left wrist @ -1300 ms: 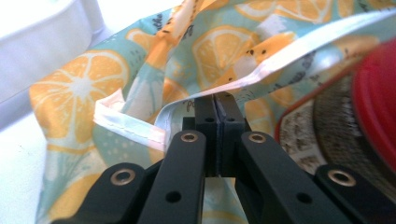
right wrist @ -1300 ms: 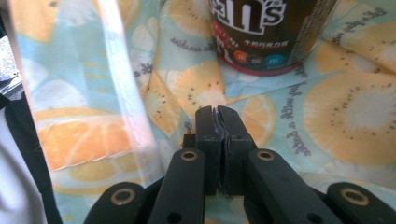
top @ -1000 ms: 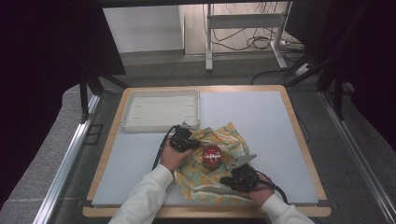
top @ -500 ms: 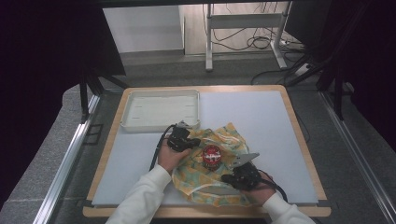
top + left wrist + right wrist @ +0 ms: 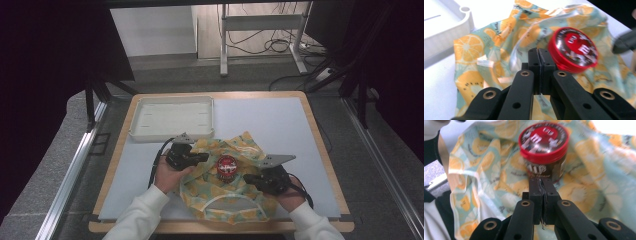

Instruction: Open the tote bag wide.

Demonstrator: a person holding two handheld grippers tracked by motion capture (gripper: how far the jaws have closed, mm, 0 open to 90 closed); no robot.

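An orange-print bag lies crumpled at the table's near middle, and a red-lidded jar stands upright on it. My left gripper is just left of the jar, shut on a fold of the bag's edge. From the right, my right gripper is shut on the bag's other side. In the left gripper view the jaws pinch thin fabric in front of the jar. In the right gripper view the closed jaws hold a sliver of fabric just before the jar.
A shallow white tray sits at the back left of the pale blue table mat, close behind the left hand; its corner is near the bag. A wooden rim borders the table.
Both grippers have risen a little with the bag's edges still pinched. The fabric now stands higher and more bunched round the jar.
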